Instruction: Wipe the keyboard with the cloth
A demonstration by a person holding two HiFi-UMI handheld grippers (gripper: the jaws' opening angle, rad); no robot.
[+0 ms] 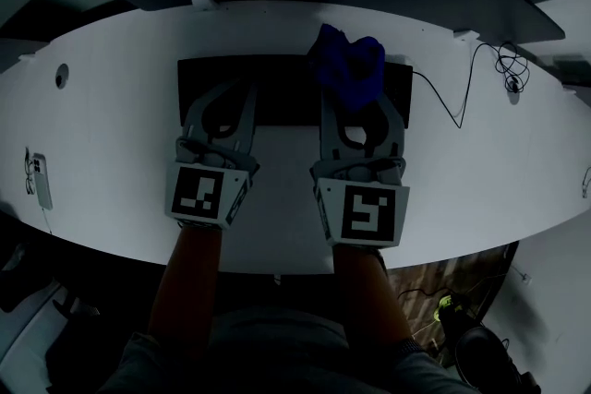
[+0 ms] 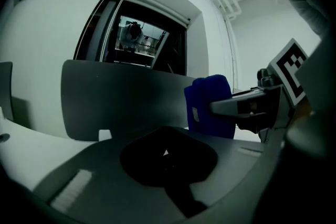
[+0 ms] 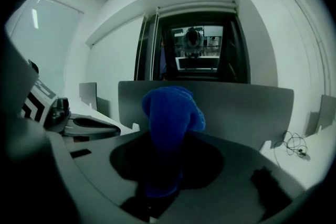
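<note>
Right gripper (image 3: 160,181): I see it clamped on the bunched blue cloth (image 3: 170,113).
Left gripper (image 2: 167,153): jaws together, empty.
Head view only: flat black keyboard (image 1: 277,97) beneath both.

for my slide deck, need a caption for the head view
Right gripper holds a blue cloth over the black keyboard; left gripper, shut and empty, alongside.
</note>
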